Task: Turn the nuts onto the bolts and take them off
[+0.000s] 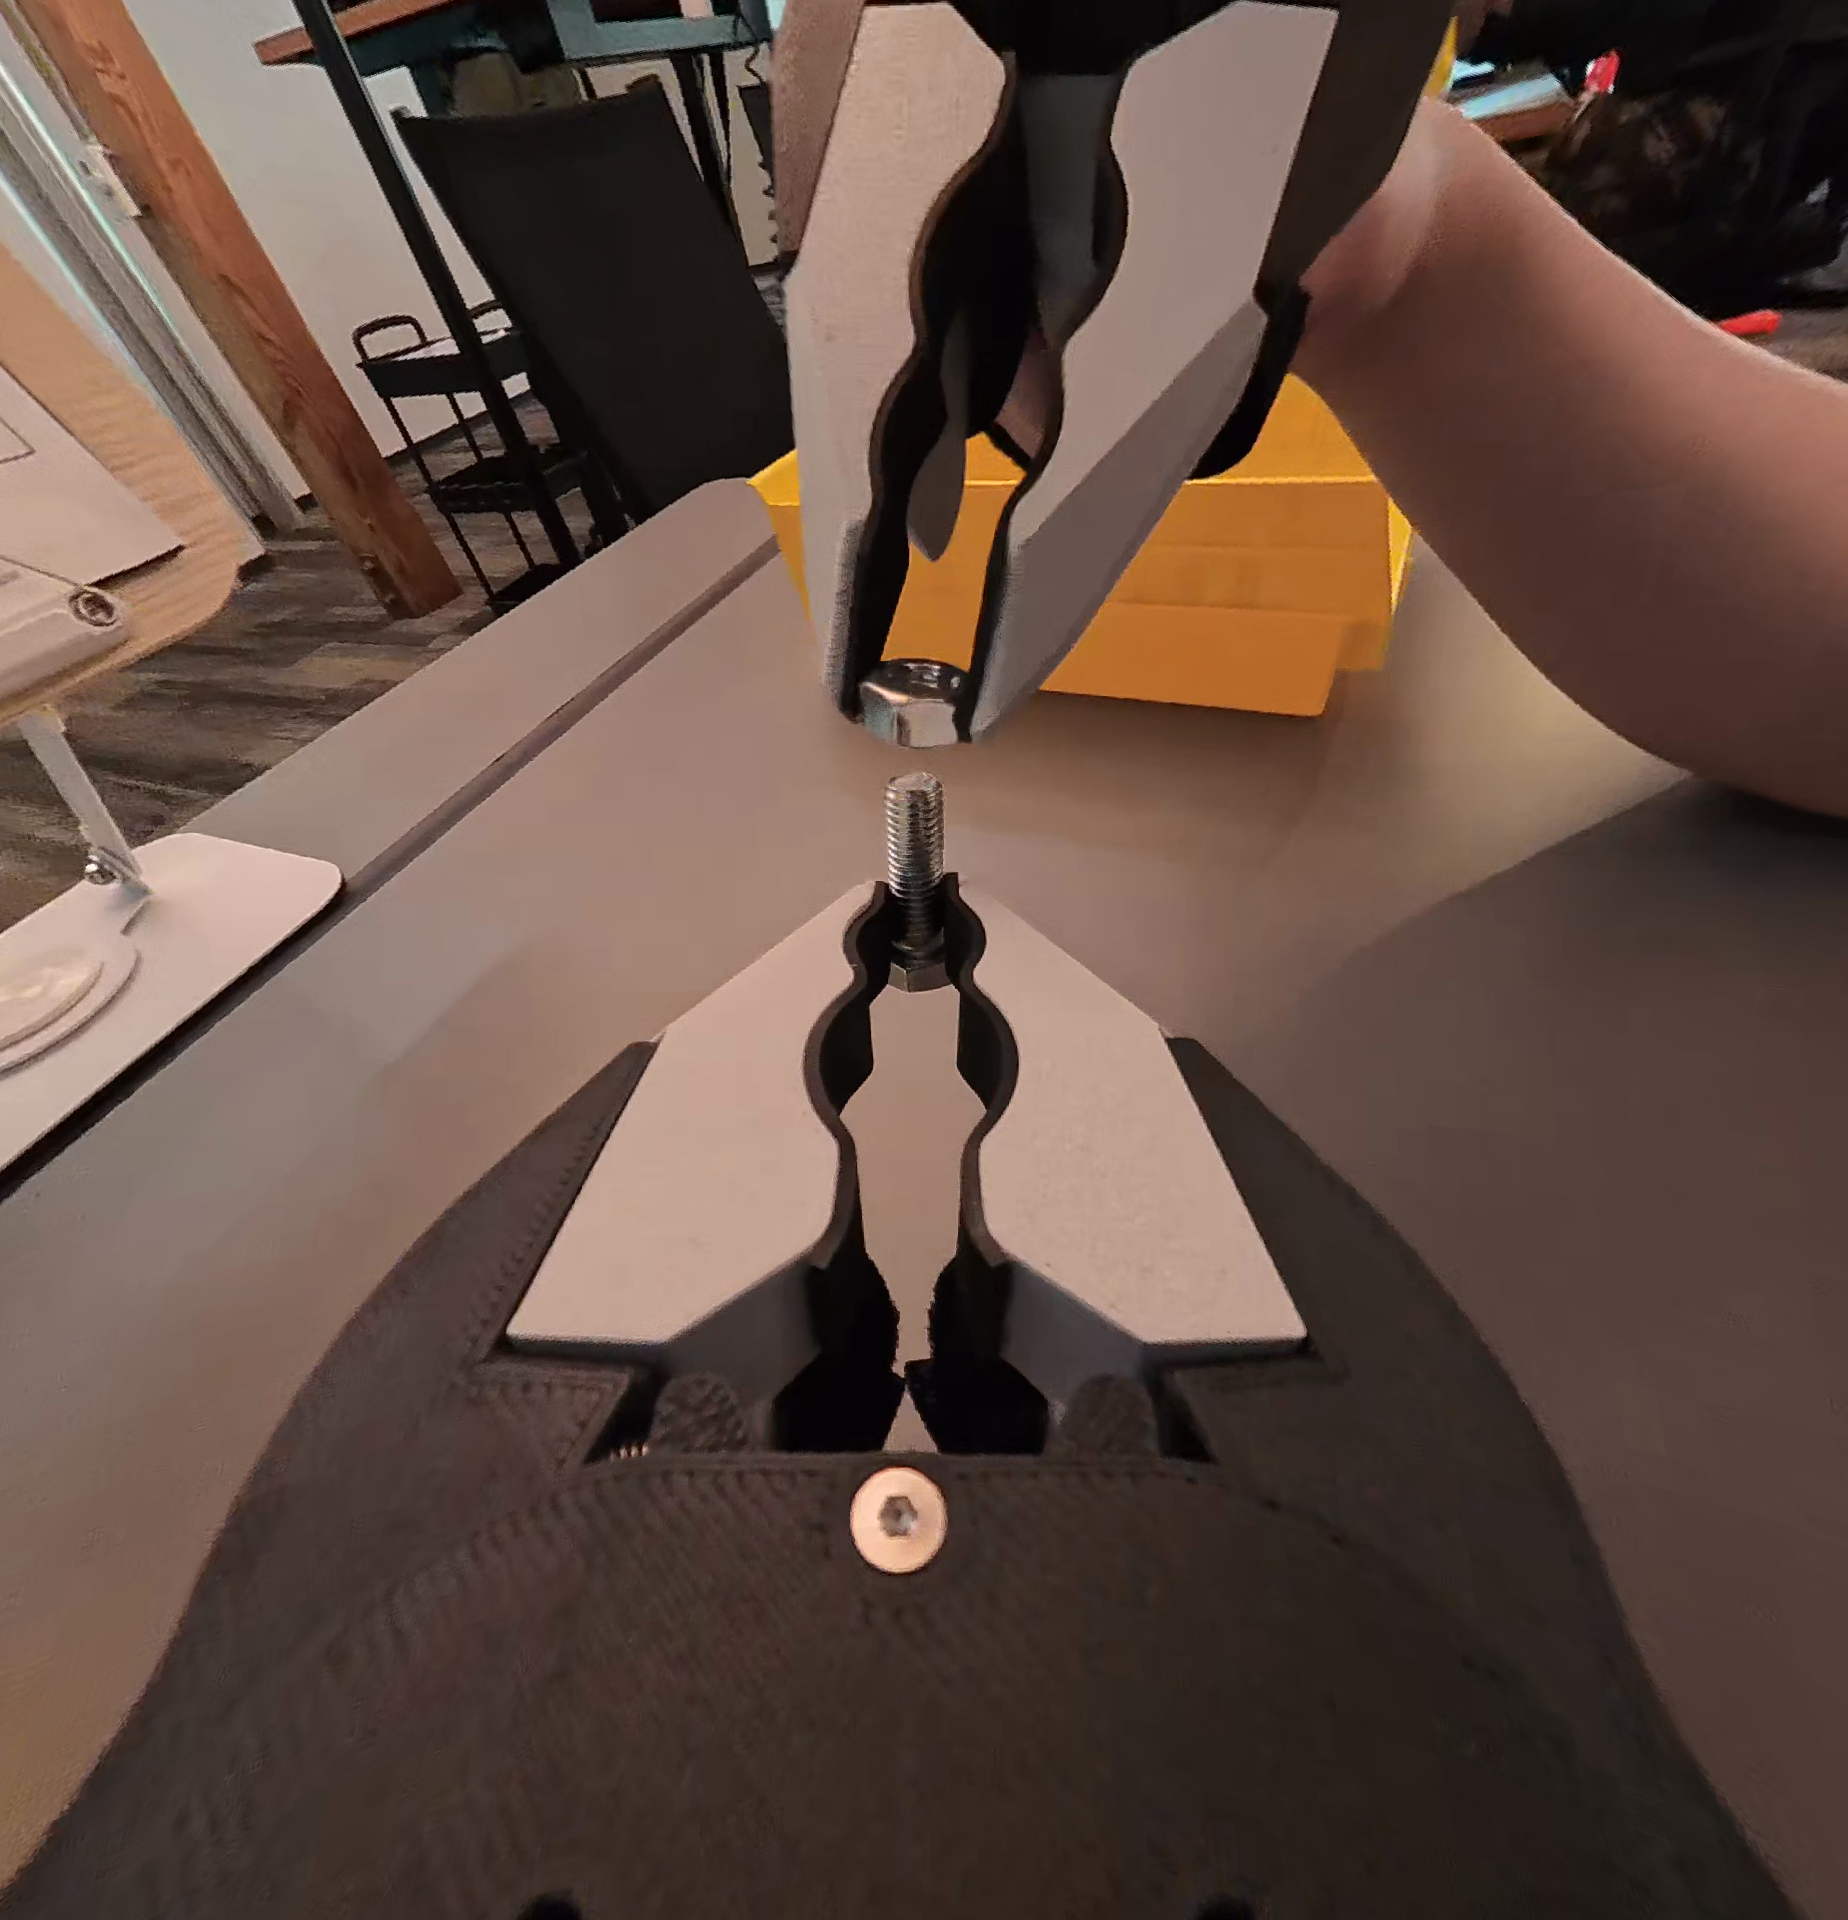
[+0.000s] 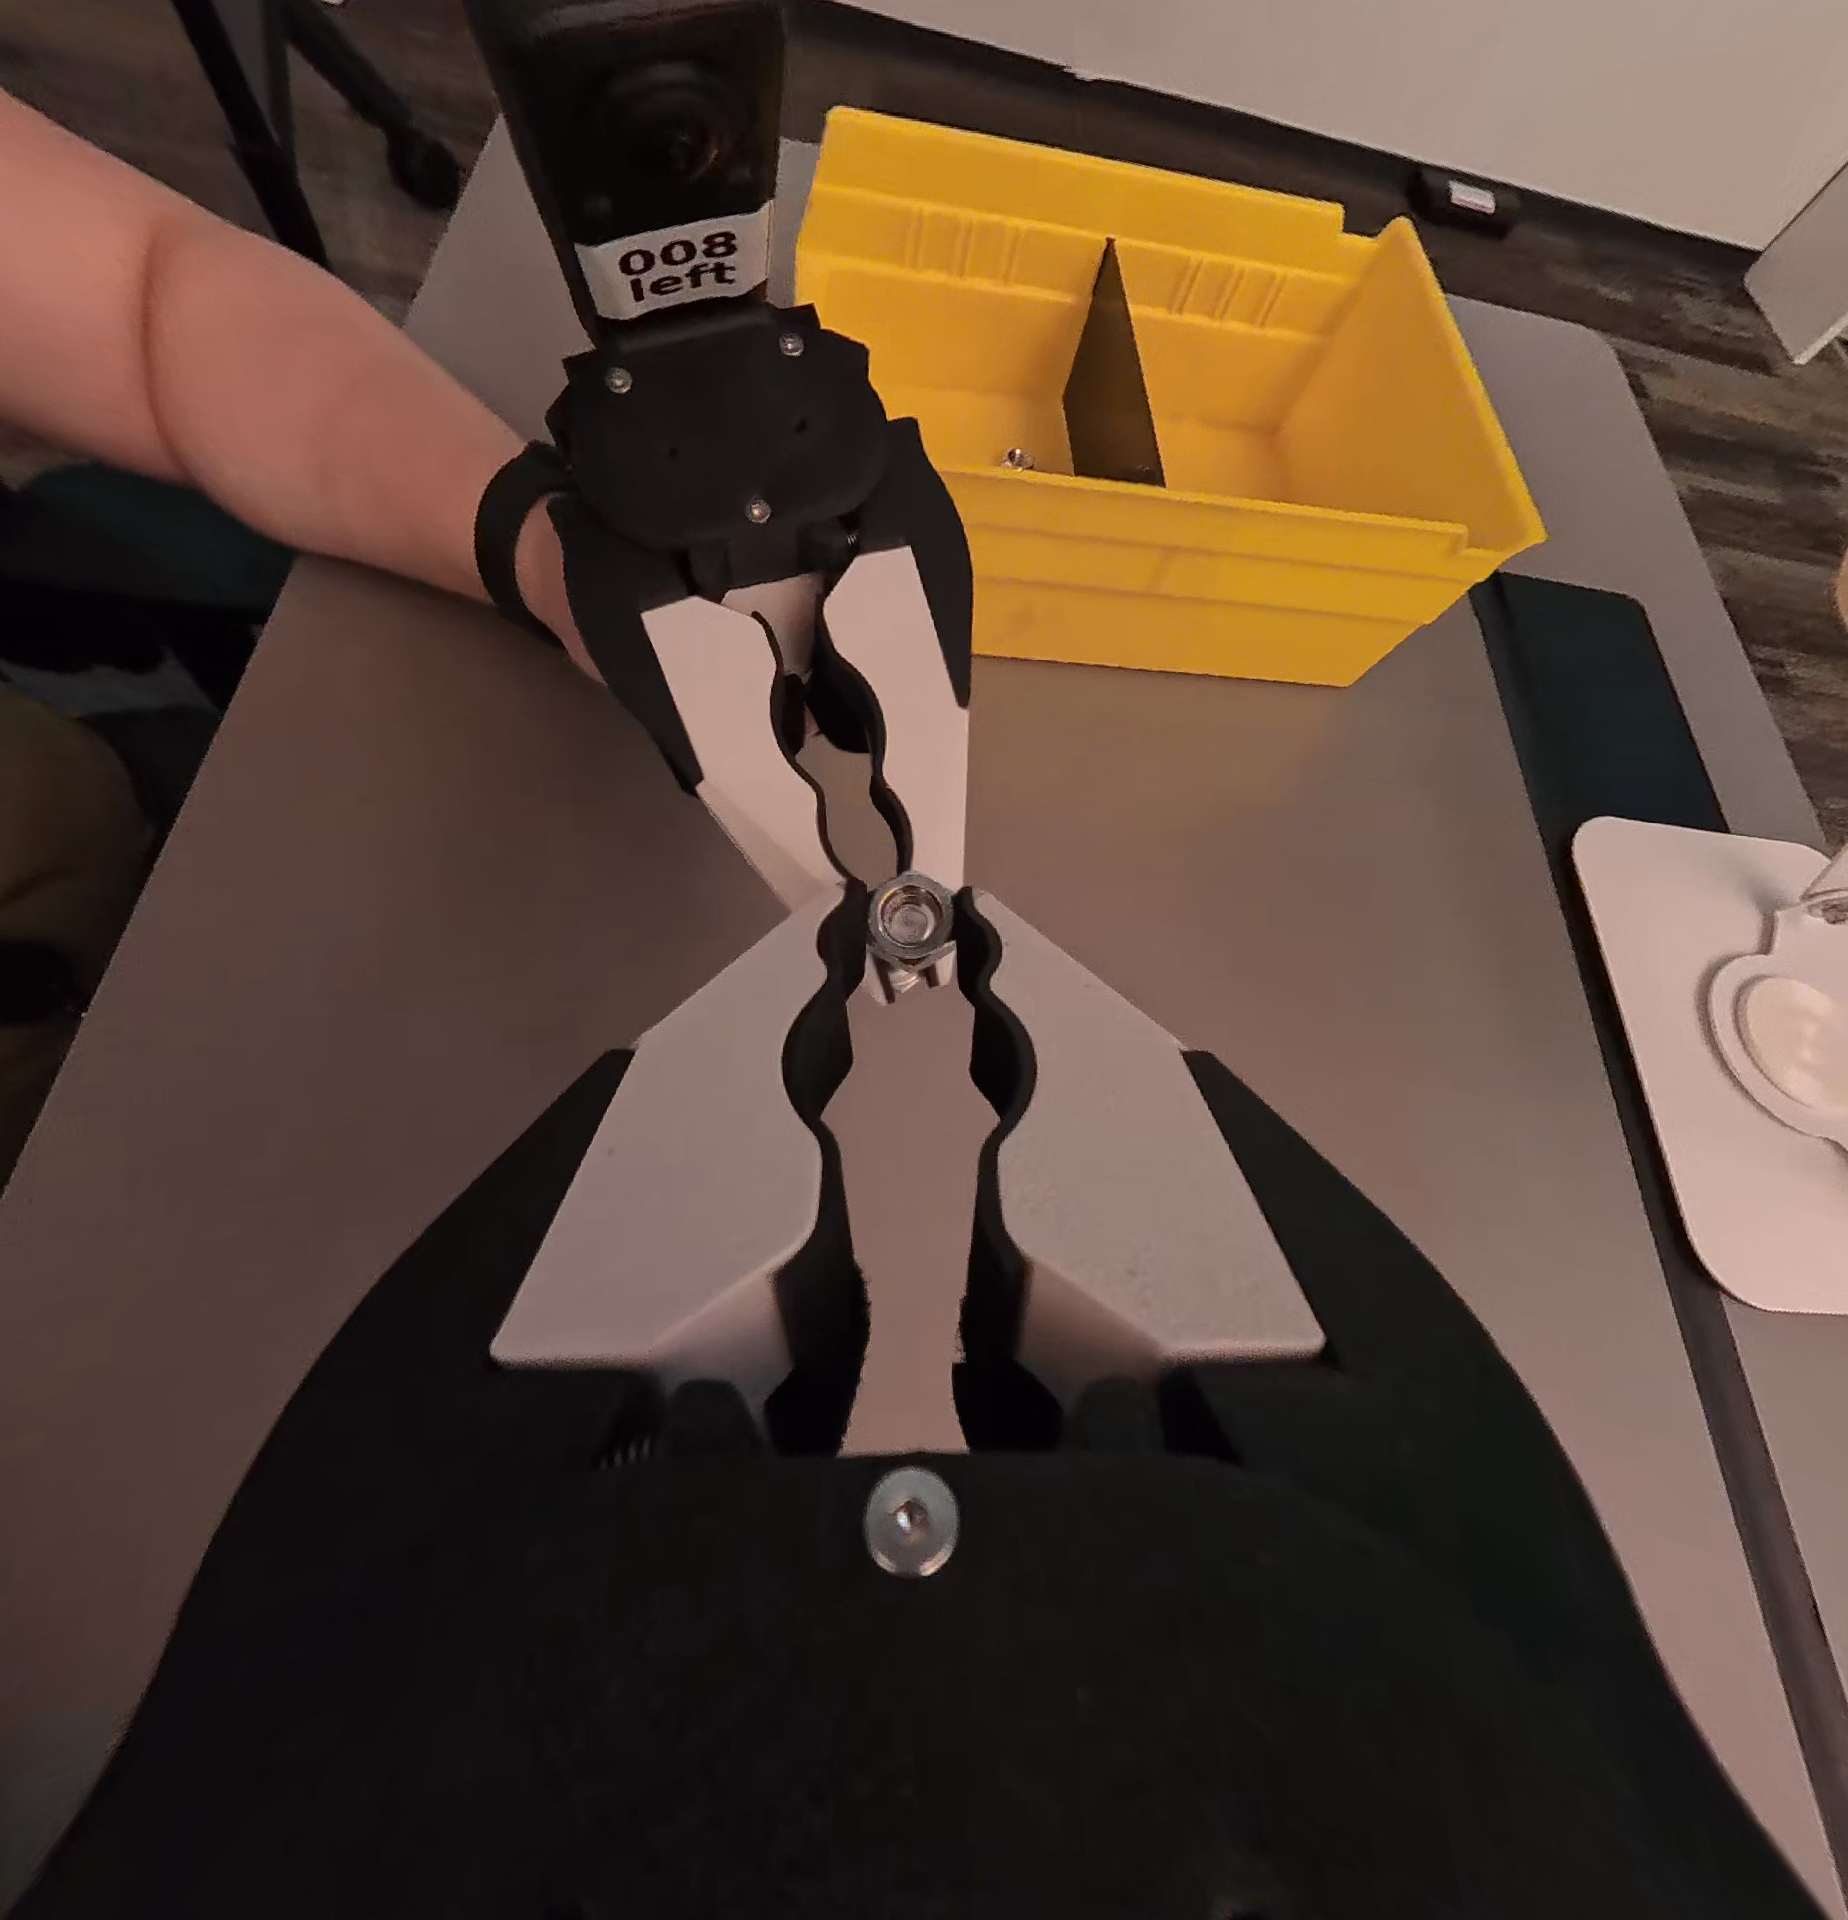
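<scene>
The left hand-held gripper (image 1: 915,914), closed on the bolt (image 1: 912,831), presents its thread upward over mid-bench, while the right hand-held gripper (image 1: 912,707), closed on the nut (image 1: 912,704), aligns it just above, apart, for threading.

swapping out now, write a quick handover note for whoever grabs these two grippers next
Left gripper: shut on the silver threaded bolt, thread end pointing at the nut.
Right gripper: shut on the shiny steel hex nut, just off the bolt tip, roughly in line.
Yellow plastic divided bin behind on the grey table.
Done: both parts gripped.
Left: seat nut, turn on, take off.
</scene>
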Motion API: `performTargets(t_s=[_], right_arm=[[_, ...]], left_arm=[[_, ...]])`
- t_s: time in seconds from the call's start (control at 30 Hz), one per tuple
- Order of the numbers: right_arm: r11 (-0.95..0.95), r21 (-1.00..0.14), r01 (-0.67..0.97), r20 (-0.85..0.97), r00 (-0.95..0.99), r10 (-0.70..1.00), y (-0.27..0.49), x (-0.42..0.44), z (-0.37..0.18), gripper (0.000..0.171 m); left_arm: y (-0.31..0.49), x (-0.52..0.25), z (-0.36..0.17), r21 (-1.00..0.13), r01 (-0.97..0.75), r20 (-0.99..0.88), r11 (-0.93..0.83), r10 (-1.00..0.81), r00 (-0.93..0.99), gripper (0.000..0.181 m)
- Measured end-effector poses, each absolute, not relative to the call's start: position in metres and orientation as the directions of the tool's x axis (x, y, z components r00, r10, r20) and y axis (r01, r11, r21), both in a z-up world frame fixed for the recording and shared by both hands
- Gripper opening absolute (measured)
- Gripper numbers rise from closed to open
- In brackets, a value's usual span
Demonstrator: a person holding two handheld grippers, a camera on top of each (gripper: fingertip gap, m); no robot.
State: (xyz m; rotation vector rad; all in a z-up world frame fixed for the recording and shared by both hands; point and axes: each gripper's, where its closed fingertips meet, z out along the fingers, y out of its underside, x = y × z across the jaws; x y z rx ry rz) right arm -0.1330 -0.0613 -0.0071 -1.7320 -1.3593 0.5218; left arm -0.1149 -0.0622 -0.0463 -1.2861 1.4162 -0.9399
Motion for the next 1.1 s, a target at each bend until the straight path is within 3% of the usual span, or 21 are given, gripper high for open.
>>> performTargets(t_s=[0.47, 0.8, 1.1], right_arm=[[0.07, -0.761, 0.644, 0.239, 0.179, 0.954, -0.082, -0.134, -0.02, 0.016], [0.137, -0.799, 0.585, 0.192, 0.032, 0.981, -0.114, -0.139, -0.013, 0.016], [0.138, -0.766, 0.627, 0.164, -0.017, 0.986, -0.126, -0.14, -0.023, 0.017]], left_arm=[[-0.083, -0.112, -0.049, -0.946, -0.238, -0.21, 0.221, -0.975, -0.071, 0.007], [-0.117, -0.115, -0.042, -0.965, -0.164, -0.155, 0.204, -0.95, -0.272, 0.007], [-0.129, -0.115, -0.051, -0.943, -0.19, -0.204, 0.275, -0.923, -0.326, 0.007]])
